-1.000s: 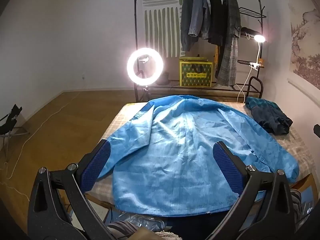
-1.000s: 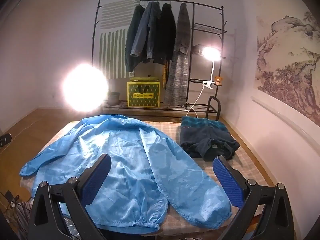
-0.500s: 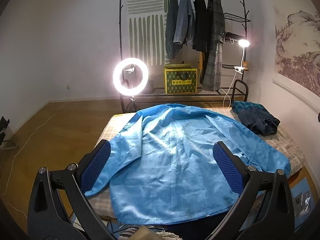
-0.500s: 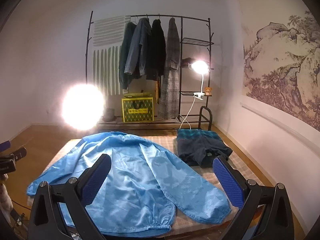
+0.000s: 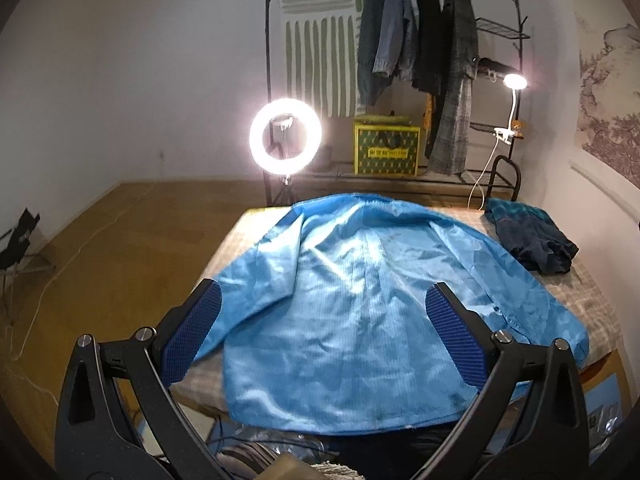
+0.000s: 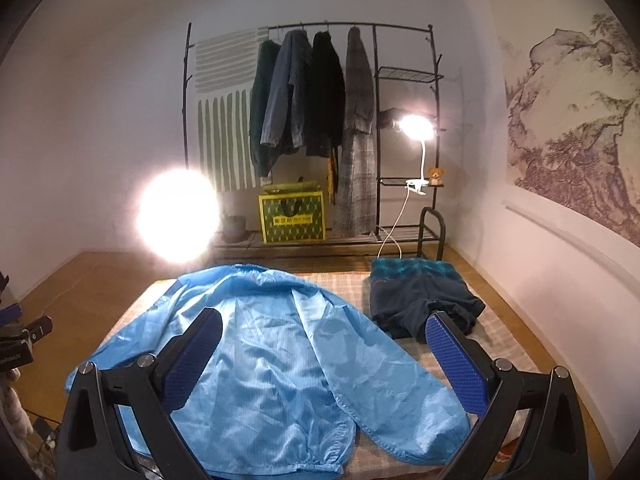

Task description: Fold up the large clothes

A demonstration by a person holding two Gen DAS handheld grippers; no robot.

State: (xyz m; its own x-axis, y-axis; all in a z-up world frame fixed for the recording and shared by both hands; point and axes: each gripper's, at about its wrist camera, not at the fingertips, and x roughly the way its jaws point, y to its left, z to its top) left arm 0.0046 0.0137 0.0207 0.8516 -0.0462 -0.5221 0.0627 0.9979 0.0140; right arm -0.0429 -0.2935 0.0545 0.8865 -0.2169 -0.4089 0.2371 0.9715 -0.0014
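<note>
Left gripper [image 5: 320, 332]: jaws spread wide, nothing held, hovering above near edge of table [image 5: 596, 300]. Right gripper [image 6: 324, 356]: same, wide open, empty, raised over near right side.

Blue jacket [image 5: 360, 300] spread flat, back side up, collar far, hem hanging slightly over near table edge. Left sleeve [image 5: 256, 276] angled out toward near-left corner; right sleeve [image 6: 384, 392] lying diagonally to near-right, cuff close to table edge. Dark folded garment [image 6: 416, 300] at far right, just beside right sleeve, not touching as far as visible.

Step in hand, by judgement: first grab not yet made. Best approach: pinch one layer stack at sleeve cuff or shoulder seam, both sides at matching height, lift low, fold sleeves inward across back, keep fabric taut to avoid wrinkles. Slippery thin cloth likely; close fully before lifting. Keep clear of dark garment.

Writing: yellow-green box [image 5: 386, 150] under clothes rack [image 5: 400, 60] carries a label strip, text too small to read.
</note>
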